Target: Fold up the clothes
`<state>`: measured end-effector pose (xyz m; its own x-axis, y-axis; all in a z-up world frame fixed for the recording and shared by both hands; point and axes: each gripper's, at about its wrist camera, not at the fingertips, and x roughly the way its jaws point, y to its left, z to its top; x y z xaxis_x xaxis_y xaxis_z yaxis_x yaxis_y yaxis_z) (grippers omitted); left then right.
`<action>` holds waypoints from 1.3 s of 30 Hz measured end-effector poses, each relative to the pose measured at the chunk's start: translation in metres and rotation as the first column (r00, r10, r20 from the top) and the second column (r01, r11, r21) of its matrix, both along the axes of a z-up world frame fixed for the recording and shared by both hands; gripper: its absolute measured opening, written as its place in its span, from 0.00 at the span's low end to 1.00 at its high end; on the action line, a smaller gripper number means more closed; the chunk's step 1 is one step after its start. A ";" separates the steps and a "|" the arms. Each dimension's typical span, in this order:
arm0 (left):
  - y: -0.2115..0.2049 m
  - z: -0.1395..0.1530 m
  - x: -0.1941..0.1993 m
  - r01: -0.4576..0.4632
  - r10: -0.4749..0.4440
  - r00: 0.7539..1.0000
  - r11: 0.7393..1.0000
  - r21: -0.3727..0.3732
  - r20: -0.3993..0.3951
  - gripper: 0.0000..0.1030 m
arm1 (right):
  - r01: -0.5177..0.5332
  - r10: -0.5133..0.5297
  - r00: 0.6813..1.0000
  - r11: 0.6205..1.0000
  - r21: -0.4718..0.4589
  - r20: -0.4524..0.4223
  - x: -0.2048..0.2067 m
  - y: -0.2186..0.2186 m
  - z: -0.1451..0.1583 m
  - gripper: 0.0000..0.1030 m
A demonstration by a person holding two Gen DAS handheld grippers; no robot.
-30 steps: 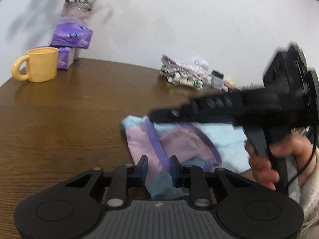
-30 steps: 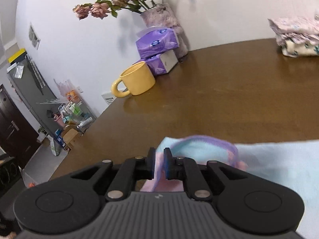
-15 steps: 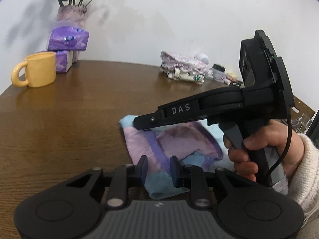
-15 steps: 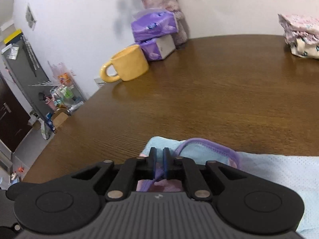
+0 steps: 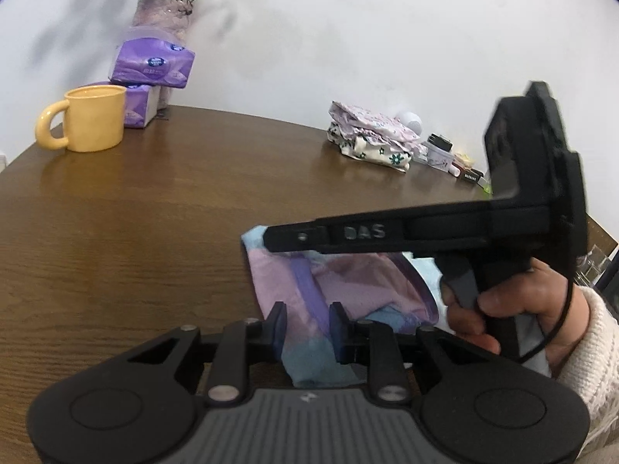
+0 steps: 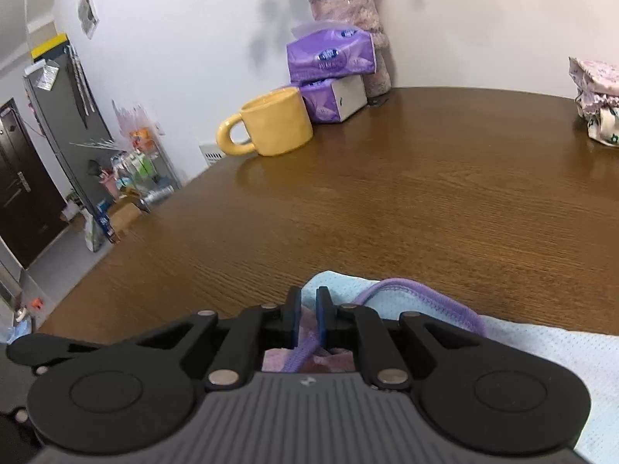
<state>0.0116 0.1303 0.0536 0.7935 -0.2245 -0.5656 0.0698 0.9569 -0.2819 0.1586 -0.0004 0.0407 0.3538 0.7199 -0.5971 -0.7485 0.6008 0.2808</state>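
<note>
Right gripper (image 6: pixel 308 311) has dropped a little and rolled over the last second. Its jaws are nearly closed on the purple trim (image 6: pixel 305 352) of the garment (image 5: pixel 309 282), still pinched. Left gripper (image 5: pixel 307 323) hasn't moved, jaws narrow on the near hem. Garment lies bunched on the counter (image 5: pixel 135 232) just ahead of both jaws. Looks like the fold is being laid down, release not yet.
</note>
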 end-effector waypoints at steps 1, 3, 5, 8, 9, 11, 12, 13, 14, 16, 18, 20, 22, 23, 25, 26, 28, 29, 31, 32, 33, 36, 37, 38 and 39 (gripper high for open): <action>0.001 0.001 0.001 -0.001 0.001 1.000 1.000 -0.003 -0.003 0.20 | -0.007 0.007 1.000 1.000 -0.003 0.013 -0.001 -0.001 0.003 0.07; 0.003 0.003 0.003 -0.007 0.007 1.000 1.000 -0.009 -0.012 0.20 | -0.026 0.027 0.998 0.999 -0.021 0.049 -0.005 -0.002 0.008 0.07; 0.005 0.002 0.007 -0.025 0.025 0.999 1.000 -0.008 -0.024 0.20 | -0.044 0.047 0.996 0.998 -0.041 0.077 -0.009 -0.002 0.012 0.07; 0.008 0.000 0.012 -0.054 0.053 0.998 0.998 -0.022 -0.038 0.20 | -0.052 0.057 0.993 0.997 -0.050 0.102 -0.014 0.000 0.012 0.07; 0.009 0.000 0.014 -0.061 0.059 0.997 0.998 -0.029 -0.043 0.19 | -0.054 0.059 0.992 0.997 -0.051 0.114 -0.016 0.000 0.012 0.07; 0.011 0.000 0.015 -0.063 0.061 0.997 0.997 -0.036 -0.053 0.19 | -0.066 0.073 0.989 0.996 -0.058 0.128 -0.018 0.000 0.011 0.07; 0.013 0.001 0.017 -0.057 0.055 0.997 0.998 -0.037 -0.058 0.19 | -0.078 0.086 0.987 0.995 -0.064 0.133 -0.019 0.000 0.012 0.07; 0.014 0.002 0.018 -0.046 0.044 0.997 0.998 -0.035 -0.064 0.19 | -0.099 0.109 0.984 0.992 -0.077 0.140 -0.018 0.000 0.014 0.07; 0.015 0.004 0.019 -0.028 0.026 0.997 0.999 -0.028 -0.067 0.18 | -0.120 0.132 0.980 0.989 -0.090 0.147 -0.018 0.000 0.016 0.07; 0.014 0.008 0.021 0.019 -0.018 0.997 1.000 0.002 -0.078 0.18 | -0.161 0.180 0.971 0.979 -0.123 0.159 -0.017 0.001 0.020 0.07; 0.012 0.011 0.026 0.068 -0.065 0.993 0.997 0.032 -0.096 0.18 | -0.202 0.229 0.959 0.966 -0.162 0.168 -0.015 0.003 0.024 0.07; 0.009 0.012 0.031 0.116 -0.109 0.987 0.992 0.057 -0.115 0.12 | -0.235 0.273 0.945 0.950 -0.206 0.181 -0.015 0.007 0.023 0.07; 0.005 0.012 0.036 0.159 -0.147 0.980 0.984 0.080 -0.135 0.11 | -0.266 0.319 0.926 0.931 -0.251 0.200 -0.017 0.013 0.021 0.07; 0.004 0.012 0.039 0.173 -0.159 0.977 0.981 0.088 -0.145 0.11 | -0.282 0.341 0.916 0.922 -0.266 0.211 -0.019 0.015 0.021 0.07; 0.004 0.010 0.045 0.193 -0.176 0.970 0.977 0.089 -0.167 0.11 | -0.307 0.375 0.901 0.907 -0.289 0.217 -0.020 0.019 0.018 0.07; 0.004 0.008 0.047 0.199 -0.181 0.967 0.976 0.087 -0.177 0.11 | -0.315 0.382 0.900 0.903 -0.292 0.210 -0.018 0.020 0.017 0.07; 0.006 0.005 0.052 0.208 -0.190 0.963 0.975 0.079 -0.192 0.11 | -0.323 0.387 0.901 0.900 -0.293 0.196 -0.014 0.021 0.013 0.07; 0.007 0.005 0.054 0.216 -0.198 0.961 0.973 0.076 -0.195 0.11 | -0.327 0.390 0.900 0.899 -0.290 0.193 -0.013 0.020 0.011 0.07; 0.008 0.005 0.056 0.239 -0.218 0.956 0.967 0.087 -0.197 0.11 | -0.334 0.394 0.899 0.898 -0.285 0.189 -0.011 0.018 0.007 0.07; 0.008 0.006 0.057 0.249 -0.227 0.953 0.964 0.094 -0.198 0.11 | -0.336 0.397 0.898 0.898 -0.283 0.191 -0.011 0.017 0.006 0.07; 0.007 0.006 0.058 0.259 -0.235 0.951 0.961 0.101 -0.200 0.11 | -0.339 0.399 0.897 0.898 -0.281 0.193 -0.011 0.016 0.005 0.07; 0.005 0.006 0.061 0.284 -0.257 0.945 0.952 0.118 -0.201 0.11 | -0.346 0.405 0.894 0.896 -0.278 0.193 -0.010 0.016 0.003 0.07; 0.004 0.006 0.061 0.291 -0.263 0.944 0.948 0.126 -0.200 0.11 | -0.347 0.406 0.892 0.896 -0.279 0.196 -0.010 0.016 0.002 0.07; 0.003 0.006 0.060 0.298 -0.268 0.943 0.945 0.136 -0.198 0.11 | -0.347 0.407 0.891 0.895 -0.280 0.199 -0.010 0.016 0.002 0.07; 0.002 0.006 0.059 0.305 -0.274 0.942 0.941 0.149 -0.195 0.11 | -0.344 0.406 0.891 0.896 -0.279 0.203 -0.009 0.016 0.002 0.07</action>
<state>0.0702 0.1318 0.0593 0.5985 -0.3159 -0.7363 0.3174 0.9373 -0.1441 0.1491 0.0155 0.0425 0.2435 0.6819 -0.6897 -0.9568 0.2852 -0.0559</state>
